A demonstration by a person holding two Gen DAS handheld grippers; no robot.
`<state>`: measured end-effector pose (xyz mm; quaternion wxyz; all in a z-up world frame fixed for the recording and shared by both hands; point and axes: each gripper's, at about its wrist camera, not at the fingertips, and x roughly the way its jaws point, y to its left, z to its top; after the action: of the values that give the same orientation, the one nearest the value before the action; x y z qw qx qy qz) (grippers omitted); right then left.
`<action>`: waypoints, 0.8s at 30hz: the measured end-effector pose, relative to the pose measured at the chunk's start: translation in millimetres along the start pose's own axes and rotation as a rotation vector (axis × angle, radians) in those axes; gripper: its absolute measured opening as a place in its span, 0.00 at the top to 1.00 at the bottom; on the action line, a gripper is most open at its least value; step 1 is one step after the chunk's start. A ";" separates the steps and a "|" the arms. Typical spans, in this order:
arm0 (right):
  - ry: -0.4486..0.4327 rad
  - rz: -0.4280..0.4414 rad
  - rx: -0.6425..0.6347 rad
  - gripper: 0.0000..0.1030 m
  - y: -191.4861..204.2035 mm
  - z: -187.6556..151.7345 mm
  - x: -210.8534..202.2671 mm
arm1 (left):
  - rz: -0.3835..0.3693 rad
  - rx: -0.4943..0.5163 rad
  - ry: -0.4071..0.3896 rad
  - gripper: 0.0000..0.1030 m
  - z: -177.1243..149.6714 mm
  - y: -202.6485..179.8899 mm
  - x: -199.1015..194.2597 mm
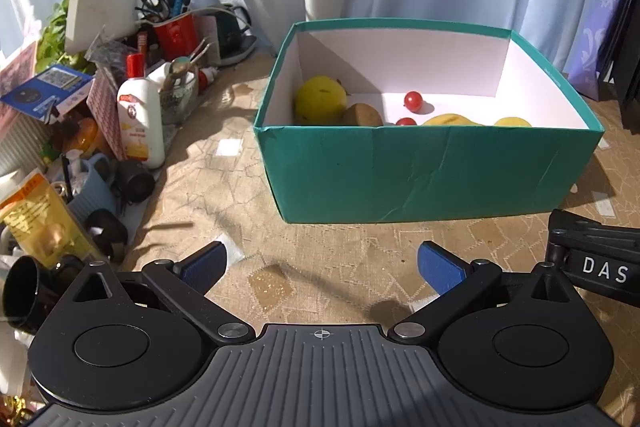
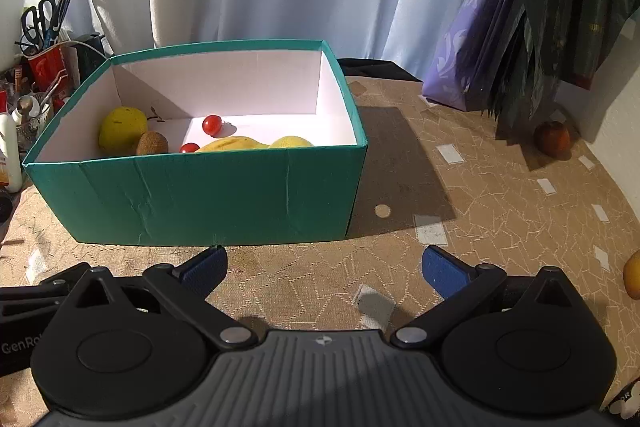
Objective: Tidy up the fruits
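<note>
Two grippers: left gripper (image 1: pixel 320 263) and right gripper (image 2: pixel 323 265), both spread wide, empty, low over tablecloth (image 2: pixel 460 187).
Clutter: bottle (image 1: pixel 141 115), red cup (image 1: pixel 176 35), far left.
Teal box (image 2: pixel 208 195): centre; yellow fruit (image 2: pixel 122 129), kiwi (image 2: pixel 152 143), cherry tomatoes (image 2: pixel 212 125) inside.
Loose fruit: red apple (image 2: pixel 553 138) far right by wall.

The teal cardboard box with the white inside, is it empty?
No, the teal cardboard box holds a round yellow fruit, a brown kiwi and small red tomatoes.

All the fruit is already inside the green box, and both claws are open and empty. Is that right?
Not quite. The right wrist view shows a reddish fruit out on the table, right of the green box. Both the left claw and the right claw are indeed open and empty.
</note>
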<state>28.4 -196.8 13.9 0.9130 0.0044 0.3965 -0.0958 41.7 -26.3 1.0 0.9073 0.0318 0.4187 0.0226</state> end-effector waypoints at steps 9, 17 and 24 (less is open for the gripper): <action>0.015 0.031 0.018 0.00 3.6 -3.0 9.8 | -0.013 -0.030 -0.016 0.00 -1.8 3.5 -5.0; 0.006 0.050 -0.003 0.00 9.5 0.8 9.8 | 0.017 -0.029 -0.031 0.00 -1.6 5.9 -8.7; 0.006 0.055 -0.007 0.00 10.8 2.4 11.2 | 0.017 -0.037 -0.021 0.00 0.2 7.3 -7.5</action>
<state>39.5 -188.3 6.8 0.9141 0.0124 0.3994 -0.0691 37.0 -19.6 7.4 0.9119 0.0187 0.4084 0.0377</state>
